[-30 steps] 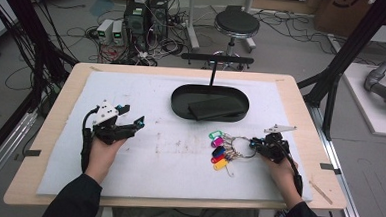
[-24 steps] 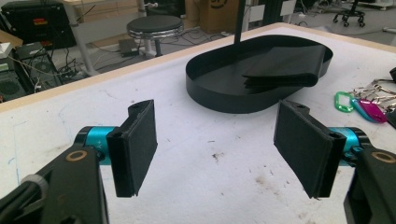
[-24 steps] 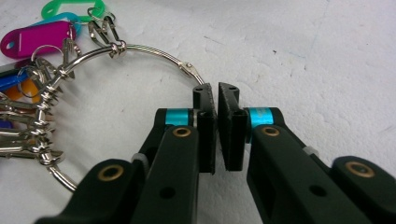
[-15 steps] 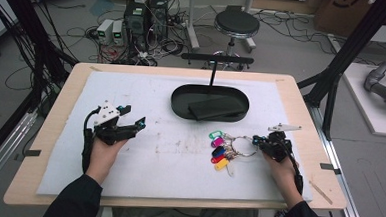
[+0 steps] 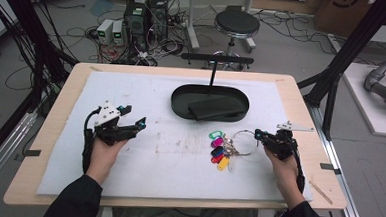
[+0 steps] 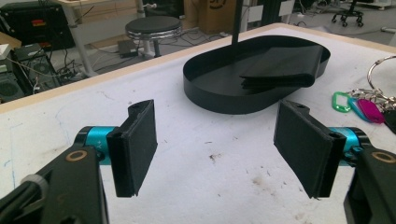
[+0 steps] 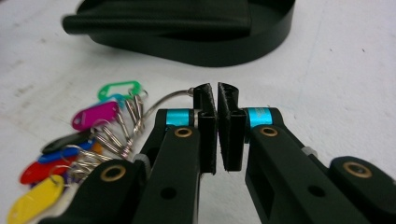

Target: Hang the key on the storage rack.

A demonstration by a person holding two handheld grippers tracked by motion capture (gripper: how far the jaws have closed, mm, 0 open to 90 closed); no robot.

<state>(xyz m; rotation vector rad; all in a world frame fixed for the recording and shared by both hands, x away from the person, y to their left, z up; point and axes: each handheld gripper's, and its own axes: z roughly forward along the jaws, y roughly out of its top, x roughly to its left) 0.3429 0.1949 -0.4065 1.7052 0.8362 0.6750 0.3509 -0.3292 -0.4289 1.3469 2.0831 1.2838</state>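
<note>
Just below the black tray (image 5: 181, 106): key ring (image 5: 244, 142) clamped in the right gripper (image 5: 260, 137) at its right edge, coloured tags (image 5: 219, 150) fanned leftward; left gripper (image 6: 215, 149) well left, jaws apart. Pinch itself clear from the right gripper view.

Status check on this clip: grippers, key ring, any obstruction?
Left gripper open, idle. Right gripper shut on key ring. Tagged keys on the mat. Black tray beyond, path unobstructed.

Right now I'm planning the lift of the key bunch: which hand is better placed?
Right. The right gripper is shut on the key ring; the left gripper stands open, far from it.
</note>
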